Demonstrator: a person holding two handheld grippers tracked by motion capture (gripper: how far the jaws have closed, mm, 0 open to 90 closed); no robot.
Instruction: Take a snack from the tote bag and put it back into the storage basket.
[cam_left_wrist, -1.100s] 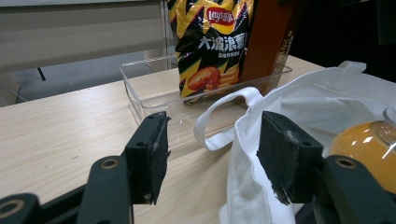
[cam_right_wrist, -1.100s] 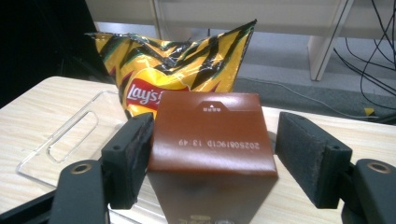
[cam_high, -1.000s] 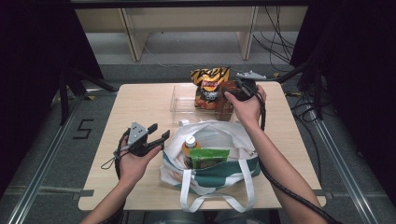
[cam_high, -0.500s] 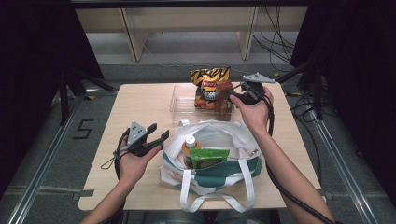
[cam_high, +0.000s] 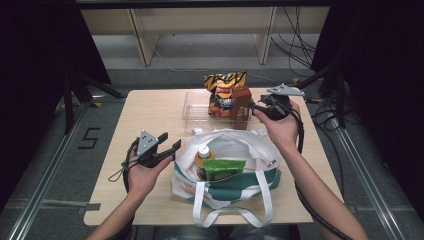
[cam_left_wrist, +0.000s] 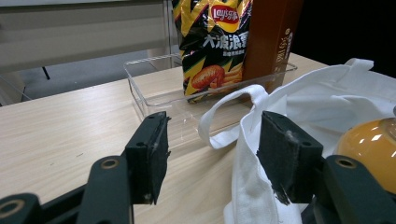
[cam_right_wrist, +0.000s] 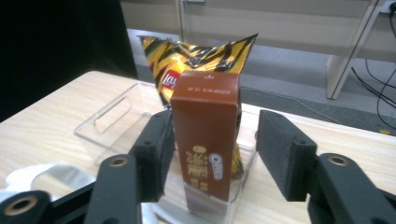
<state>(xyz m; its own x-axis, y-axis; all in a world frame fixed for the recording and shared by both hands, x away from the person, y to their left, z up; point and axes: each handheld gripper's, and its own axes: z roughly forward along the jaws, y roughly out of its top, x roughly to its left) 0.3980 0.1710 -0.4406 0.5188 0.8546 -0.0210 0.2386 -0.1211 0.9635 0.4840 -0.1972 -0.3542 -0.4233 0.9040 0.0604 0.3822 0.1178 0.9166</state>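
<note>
Right gripper (cam_right_wrist: 210, 154) closing, jaws apart, astride upright brown Oreo box (cam_right_wrist: 208, 140) in clear tray (cam_high: 192, 107); left gripper (cam_left_wrist: 212, 158) open, empty.

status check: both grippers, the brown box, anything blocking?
Left gripper open beside tote bag. Right gripper open, jaws just closing, withdrawn from brown box. Box upright in clear bin beside chip bag. Nothing blocking.

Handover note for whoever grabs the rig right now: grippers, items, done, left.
Left gripper: open, holds nothing, beside the tote bag.
Right gripper: open, jaws have just been closing, pulled back from the brown Oreo box, not gripping it.
Done: chip bag and Oreo box stand upright in the clear bin.
Left, by the look of it: orange bottle and green packet, both in the tote bag.
</note>
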